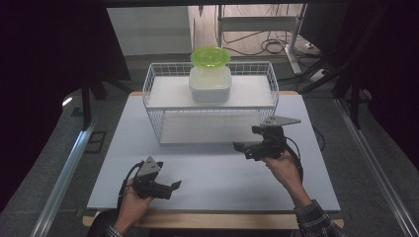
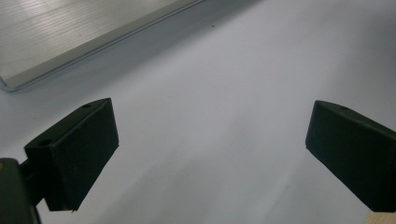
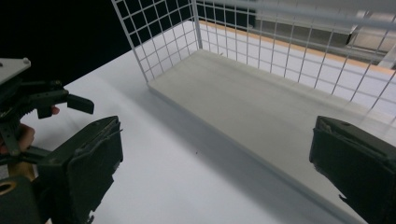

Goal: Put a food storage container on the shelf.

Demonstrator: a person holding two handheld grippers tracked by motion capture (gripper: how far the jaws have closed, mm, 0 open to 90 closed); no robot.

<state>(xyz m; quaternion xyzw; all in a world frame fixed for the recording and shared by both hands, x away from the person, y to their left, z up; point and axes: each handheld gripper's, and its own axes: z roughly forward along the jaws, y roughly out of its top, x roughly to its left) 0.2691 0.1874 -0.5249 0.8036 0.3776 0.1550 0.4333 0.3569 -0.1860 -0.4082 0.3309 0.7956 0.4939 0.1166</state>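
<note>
- While both grippers are held low over the counter (image 1: 207,173), the white container (image 1: 210,84) with the green bowl (image 1: 210,57) on it is seen on the upper shelf of the wire basket (image 1: 153,84).
- Right gripper (image 1: 242,147): fingers released, nothing grasped, nearer; the container lies ahead, above, slightly left.
- Left gripper (image 1: 174,186): fingers spread, empty, well apart.

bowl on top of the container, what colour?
Translucent lime green bowl, sitting on the white container; clearest in the high view.
</note>
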